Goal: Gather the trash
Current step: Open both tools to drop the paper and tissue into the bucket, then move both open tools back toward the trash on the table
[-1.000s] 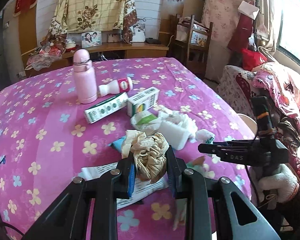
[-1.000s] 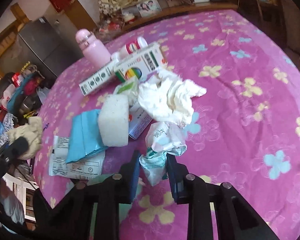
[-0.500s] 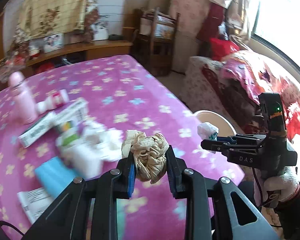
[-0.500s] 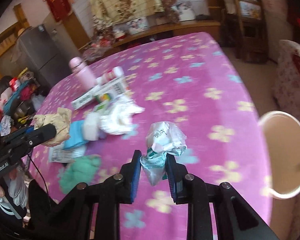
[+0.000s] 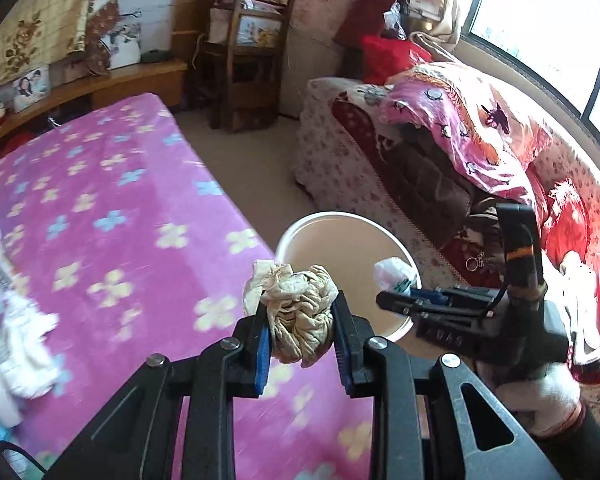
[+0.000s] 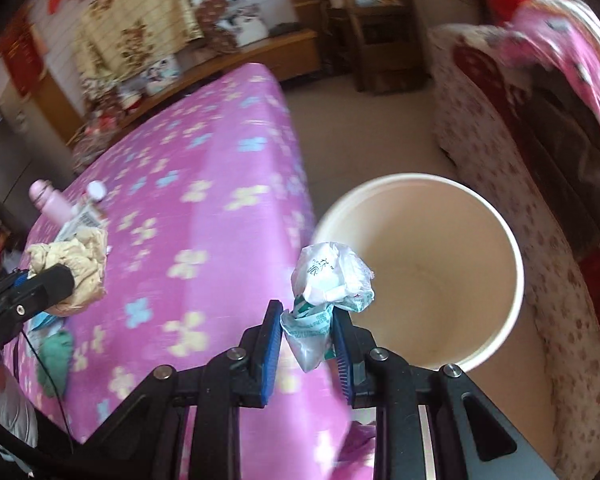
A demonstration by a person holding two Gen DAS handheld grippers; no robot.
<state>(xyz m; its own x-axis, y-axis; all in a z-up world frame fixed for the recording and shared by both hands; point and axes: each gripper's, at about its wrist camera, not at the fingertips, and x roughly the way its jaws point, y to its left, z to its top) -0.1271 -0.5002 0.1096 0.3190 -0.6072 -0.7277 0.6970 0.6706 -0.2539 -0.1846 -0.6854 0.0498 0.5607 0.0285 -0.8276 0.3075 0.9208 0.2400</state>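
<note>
My left gripper (image 5: pixel 300 334) is shut on a crumpled beige paper wad (image 5: pixel 298 312), held above the table's right edge. My right gripper (image 6: pixel 309 334) is shut on a crumpled white and green plastic wrapper (image 6: pixel 326 292), held at the near rim of the round cream trash bin (image 6: pixel 496 336) that stands on the floor beside the table. The bin (image 5: pixel 300 228) looks empty inside. In the left wrist view the right gripper (image 5: pixel 396 294) hangs over the bin with the wrapper (image 5: pixel 394 274). In the right wrist view the left gripper (image 6: pixel 40 284) and its wad (image 6: pixel 76 264) are at the far left.
The table has a pink flowered cloth (image 6: pixel 204 216). A pink bottle (image 6: pixel 48 202), boxes, white tissue (image 5: pixel 24 340) and a green scrap (image 6: pixel 56 354) lie on it. A floral sofa (image 5: pixel 420 160) stands right of the bin. A wooden shelf (image 5: pixel 252 52) stands behind.
Both grippers have swung right from over the trash pile to the table's edge, carrying their trash. The bin has come close under the right gripper.
</note>
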